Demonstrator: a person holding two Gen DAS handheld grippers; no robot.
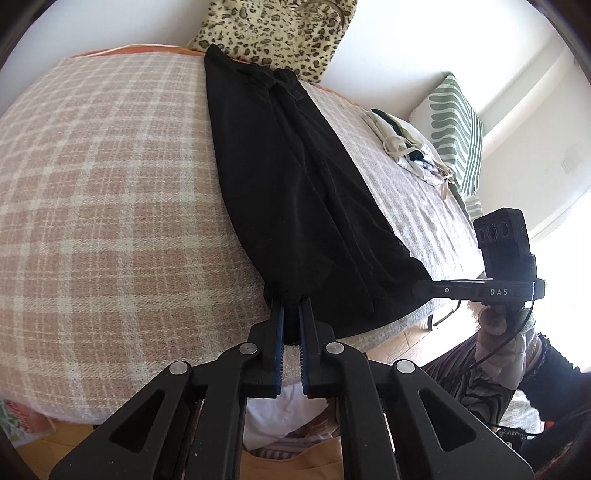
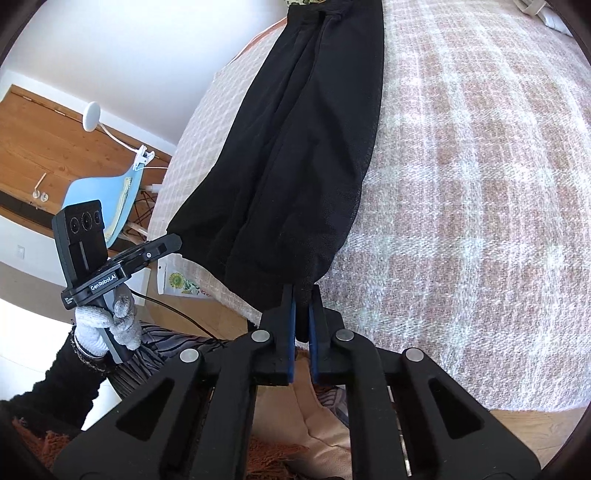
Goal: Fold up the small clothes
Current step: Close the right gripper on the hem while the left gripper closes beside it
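Note:
A long black garment point(image 1: 295, 184) lies stretched lengthwise on the pink-and-cream plaid blanket point(image 1: 110, 184), its near hem at the bed's edge. My left gripper point(image 1: 291, 301) is shut on the hem's left corner, with black cloth pinched between the blue pads. At the hem's right corner, the right gripper point(image 1: 419, 288) reaches in from the side. In the right wrist view, the same garment point(image 2: 295, 147) runs away from my right gripper point(image 2: 303, 291), which is shut on its corner. The left gripper point(image 2: 173, 242), held by a gloved hand point(image 2: 110, 325), meets the far corner.
A leopard-print cushion point(image 1: 277, 33) stands at the garment's far end. A loose pile of clothes point(image 1: 406, 147) and a green-striped pillow point(image 1: 458, 136) lie at the right of the bed. A light blue chair point(image 2: 99, 199) stands on the wooden floor beside the bed.

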